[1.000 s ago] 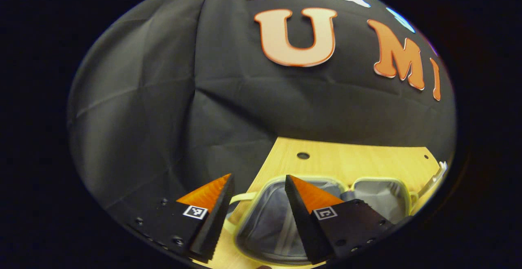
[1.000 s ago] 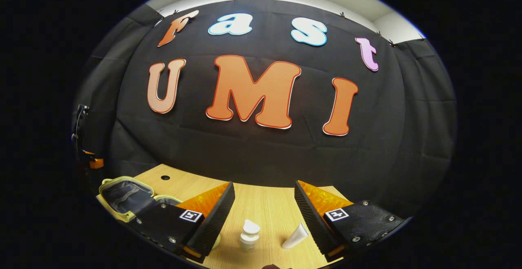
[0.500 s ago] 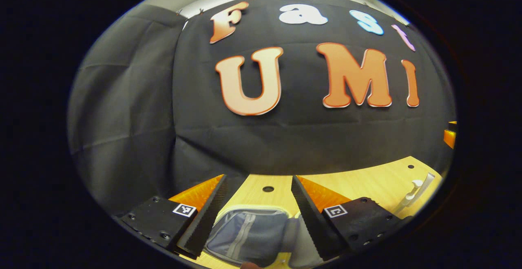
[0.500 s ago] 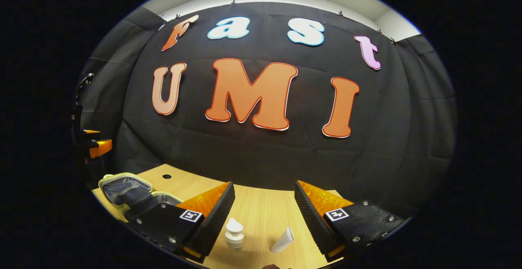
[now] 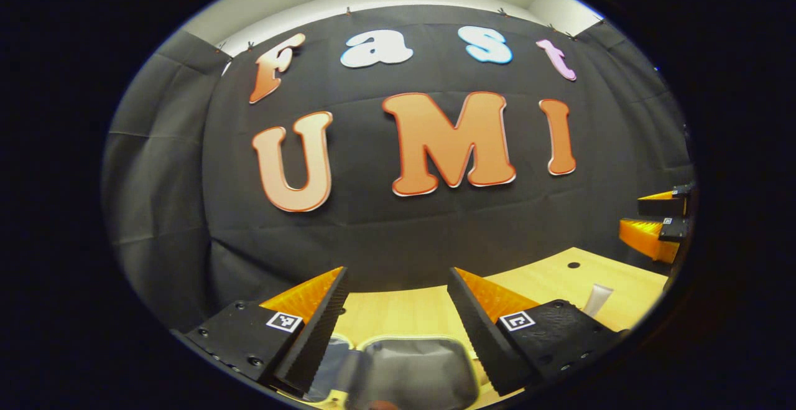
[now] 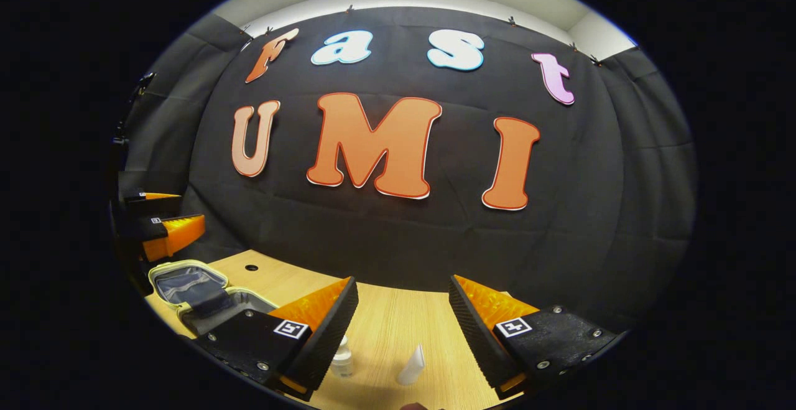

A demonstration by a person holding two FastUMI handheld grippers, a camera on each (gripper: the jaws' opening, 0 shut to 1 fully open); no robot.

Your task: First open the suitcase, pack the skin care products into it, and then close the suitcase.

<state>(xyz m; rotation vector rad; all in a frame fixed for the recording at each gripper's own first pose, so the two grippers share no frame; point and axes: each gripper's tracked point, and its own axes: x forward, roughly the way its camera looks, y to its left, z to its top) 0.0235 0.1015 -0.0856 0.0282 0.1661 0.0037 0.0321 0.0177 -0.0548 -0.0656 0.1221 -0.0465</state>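
Wood table (image 6: 398,316): light grain, carries everything for the task.
Suitcase (image 6: 186,285): small, pale green rim, grey lining. Lies open flat on the table's left side in the right gripper view, both halves up. Also at the bottom of the left gripper view (image 5: 410,369), between that gripper's fingers.
Suitcase contents: no product visible inside, though part of the interior is hidden behind gripper bodies.
Pump bottle (image 6: 341,360): clear-white, upright on the table, just in front of the right gripper, near its left finger.
Tube (image 6: 411,366): white, standing on the table just beside the bottle, apart from it. Likely the same white tube at the right edge of the left gripper view (image 5: 596,301).
Left gripper (image 5: 398,310): fingers spread wide, nothing between them, hanging over the open case.
Right gripper (image 6: 404,320): fingers spread wide, empty, aimed at the two products, touching neither.
Done: step one, case is open.
Left: both products to pick and place in the case, then close it.
Progress estimate: about a third. Packing not yet started.
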